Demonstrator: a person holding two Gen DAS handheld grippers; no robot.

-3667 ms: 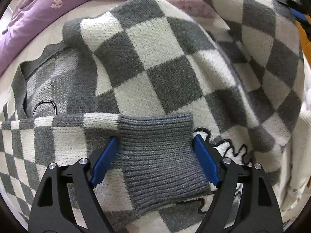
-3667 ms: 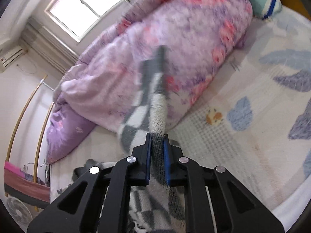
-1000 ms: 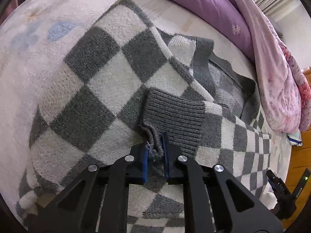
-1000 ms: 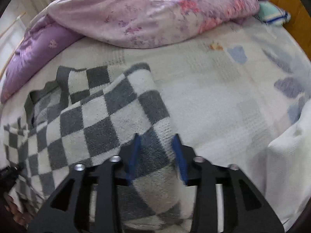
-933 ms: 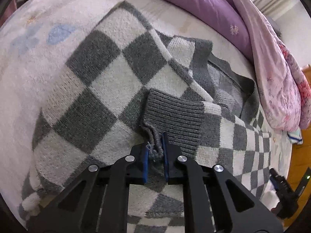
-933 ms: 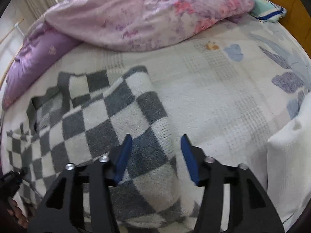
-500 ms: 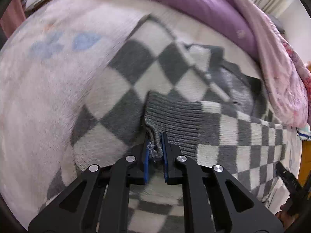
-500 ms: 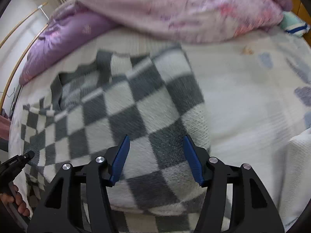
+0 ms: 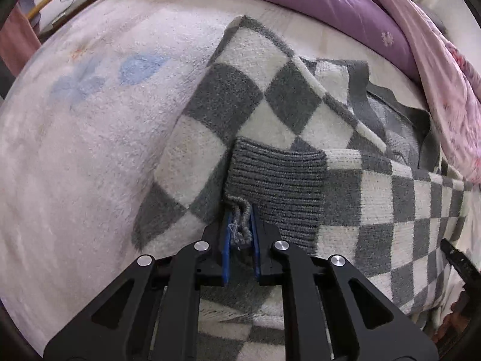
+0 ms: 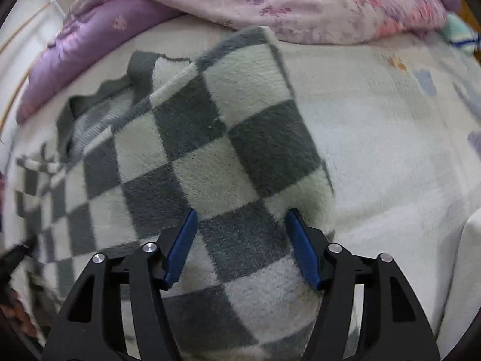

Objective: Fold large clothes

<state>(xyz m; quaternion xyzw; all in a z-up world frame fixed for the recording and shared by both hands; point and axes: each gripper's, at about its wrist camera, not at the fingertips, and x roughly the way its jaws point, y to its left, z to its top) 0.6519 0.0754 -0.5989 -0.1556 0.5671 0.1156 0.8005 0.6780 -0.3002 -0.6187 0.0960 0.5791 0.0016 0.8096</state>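
A grey and white checkered knit sweater [image 9: 240,90] lies on the bed, its sleeves folded across the body. My left gripper [image 9: 240,234] is shut on the corner of the grey ribbed cuff [image 9: 276,186], which lies on the sweater. In the right wrist view the sweater [image 10: 210,150] fills the middle. My right gripper [image 10: 240,240] is open and empty, its blue pads either side of the folded sleeve just above the fabric. The grey neckline [image 10: 90,102] shows at the upper left.
A pale fleecy bed sheet [image 9: 75,150] with blue prints surrounds the sweater. A purple and pink quilt [image 10: 270,3] is heaped along the far side. A white cloth [image 10: 469,270] lies at the right edge. The other gripper shows at the edge [image 9: 460,264].
My right gripper let go of the sleeve and opened wide, then moved in over the sweater. My left gripper, shut on the cuff, pulled back and left.
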